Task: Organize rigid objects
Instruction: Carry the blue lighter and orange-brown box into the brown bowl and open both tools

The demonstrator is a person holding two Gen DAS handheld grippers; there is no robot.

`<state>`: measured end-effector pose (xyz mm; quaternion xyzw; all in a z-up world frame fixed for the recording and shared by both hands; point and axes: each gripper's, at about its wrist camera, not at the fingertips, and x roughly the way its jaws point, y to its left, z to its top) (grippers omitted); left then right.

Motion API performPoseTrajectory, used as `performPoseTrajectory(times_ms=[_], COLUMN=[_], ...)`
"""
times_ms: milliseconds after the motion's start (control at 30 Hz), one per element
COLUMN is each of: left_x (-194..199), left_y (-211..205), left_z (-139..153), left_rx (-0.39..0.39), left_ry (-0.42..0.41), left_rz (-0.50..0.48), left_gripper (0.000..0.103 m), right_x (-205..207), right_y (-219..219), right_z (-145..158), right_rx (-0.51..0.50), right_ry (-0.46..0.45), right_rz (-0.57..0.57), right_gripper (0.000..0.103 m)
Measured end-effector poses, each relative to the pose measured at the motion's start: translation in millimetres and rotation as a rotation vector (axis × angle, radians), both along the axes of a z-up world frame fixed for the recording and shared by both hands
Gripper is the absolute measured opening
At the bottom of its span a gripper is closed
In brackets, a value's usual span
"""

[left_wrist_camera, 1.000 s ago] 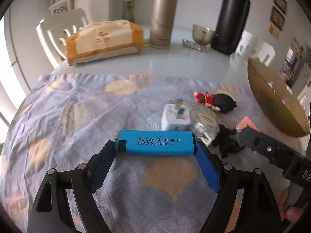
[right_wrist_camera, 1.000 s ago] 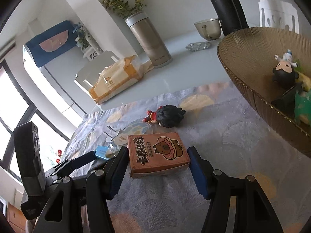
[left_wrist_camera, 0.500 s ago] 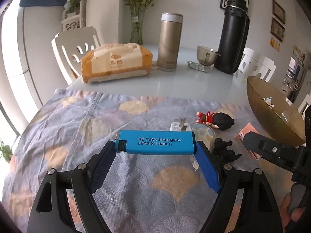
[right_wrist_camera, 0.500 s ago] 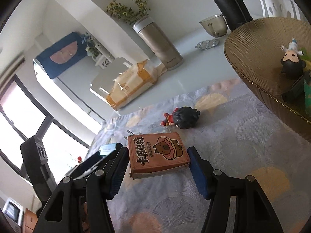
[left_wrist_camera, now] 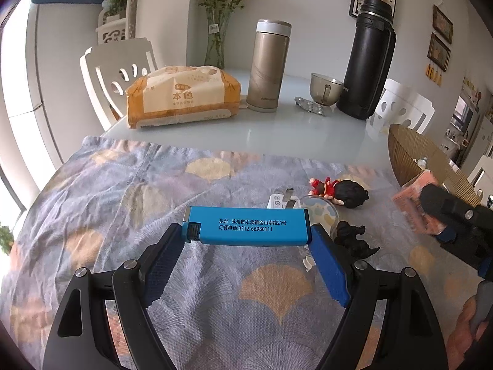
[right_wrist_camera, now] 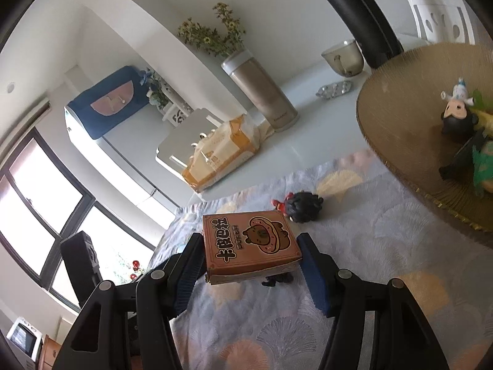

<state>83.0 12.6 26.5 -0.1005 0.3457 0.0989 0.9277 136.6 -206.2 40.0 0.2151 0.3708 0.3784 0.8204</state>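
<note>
Left wrist view: the blue lighter (left_wrist_camera: 246, 226) is clamped endwise between the left gripper (left_wrist_camera: 246, 240) fingers, raised above the patterned cloth (left_wrist_camera: 123, 215). The right gripper (right_wrist_camera: 251, 254) pinches the orange card box (right_wrist_camera: 249, 243), lifted beside the ribbed brown bowl (right_wrist_camera: 397, 129); a black-haired figurine (right_wrist_camera: 303, 207) lies on the cloth.

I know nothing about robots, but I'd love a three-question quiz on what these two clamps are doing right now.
1. True or false: the left gripper is shut on the blue rectangular lighter with printed text.
2. What does the right gripper hold?
A. a black thermos
B. the orange cardboard box with a bear picture
C. a tissue pack
3. Fill in: the red-and-black lying figurine rests on the patterned ____.

Key: 1 true; 2 B; 3 cloth.
</note>
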Motion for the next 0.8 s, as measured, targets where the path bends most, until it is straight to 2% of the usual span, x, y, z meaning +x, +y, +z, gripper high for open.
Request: performPoseTrajectory(times_ms=[367,800], left_x=[11,39], left_y=[-11,-59], left_z=[15,57], left_rx=[-0.018,0.011], left_ry=[0.001,-0.047], left_rz=[-0.048,-0.153], left_gripper=[0.081,0.081], right_x=[-1,6], right_y=[-30,-80], right_z=[23,36], right_rx=[0.035,0.108], right_ry=[-0.063,-0.078], right_rz=[-0.077,-0.206], right_gripper=[0.06,0.06])
